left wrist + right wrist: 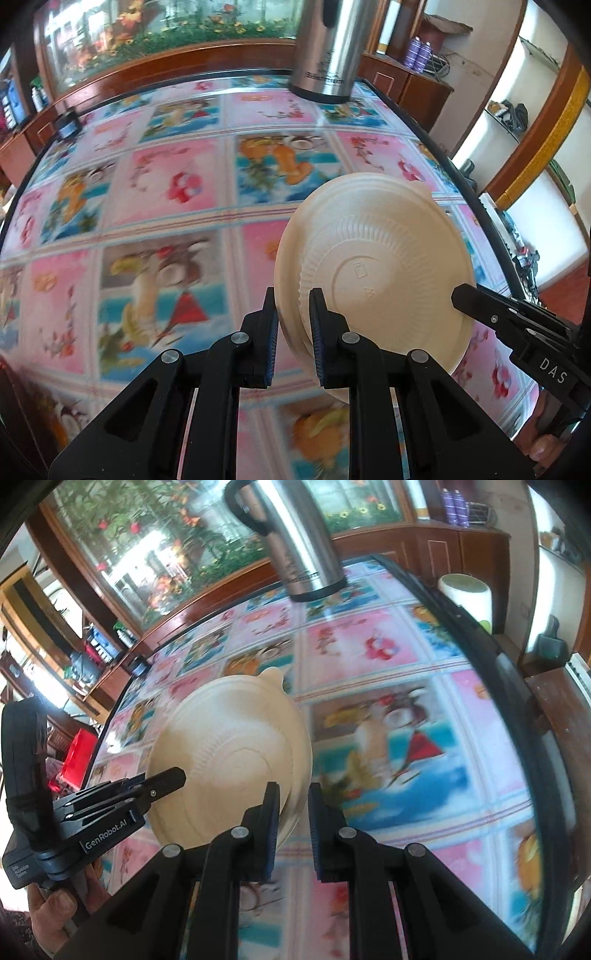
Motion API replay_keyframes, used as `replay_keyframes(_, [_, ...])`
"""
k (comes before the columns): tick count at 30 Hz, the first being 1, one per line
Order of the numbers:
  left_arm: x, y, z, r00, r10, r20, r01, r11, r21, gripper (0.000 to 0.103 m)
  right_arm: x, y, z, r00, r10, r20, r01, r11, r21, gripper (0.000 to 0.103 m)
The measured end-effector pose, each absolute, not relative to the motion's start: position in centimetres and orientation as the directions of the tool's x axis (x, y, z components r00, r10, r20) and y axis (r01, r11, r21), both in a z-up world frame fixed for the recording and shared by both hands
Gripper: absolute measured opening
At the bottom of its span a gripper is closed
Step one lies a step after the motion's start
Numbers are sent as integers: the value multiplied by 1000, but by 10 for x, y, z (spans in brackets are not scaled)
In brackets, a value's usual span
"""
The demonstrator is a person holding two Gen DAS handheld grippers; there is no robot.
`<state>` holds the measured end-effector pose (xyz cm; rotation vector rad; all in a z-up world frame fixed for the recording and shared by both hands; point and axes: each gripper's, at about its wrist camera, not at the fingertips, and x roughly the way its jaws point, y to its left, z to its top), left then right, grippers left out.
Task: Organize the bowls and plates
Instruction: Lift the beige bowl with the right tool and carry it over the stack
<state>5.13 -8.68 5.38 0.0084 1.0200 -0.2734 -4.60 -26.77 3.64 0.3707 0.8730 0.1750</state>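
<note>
A cream disposable bowl is held up on edge above the table, its ribbed underside facing the left wrist camera. My left gripper is shut on its left rim, which looks like two nested rims. My right gripper enters from the right and touches the opposite rim. In the right wrist view the same bowl sits between my right gripper, which pinches its near rim, and my left gripper coming in from the left.
The table has a colourful pink and blue patterned cloth. A steel thermos jug stands at the far edge and also shows in the right wrist view. A wooden cabinet with an aquarium stands behind. A white bin is off the table's right side.
</note>
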Motion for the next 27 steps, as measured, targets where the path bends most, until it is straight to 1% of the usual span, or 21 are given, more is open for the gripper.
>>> replay_keyframes(7, [30, -45, 52, 503, -197, -842, 180, 976, -120, 15, -54, -229, 38, 620, 324, -715, -54, 926, 373, 15])
replay_keyframes(15, [0, 1, 61, 546, -170, -820, 133, 984, -115, 15, -62, -185, 42, 600, 356, -716, -120, 925, 359, 15])
replay_keyframes(27, [-31, 61, 71, 579, -151, -801, 64, 988, -140, 15, -71, -125, 54, 592, 367, -717, -203, 929, 308, 17])
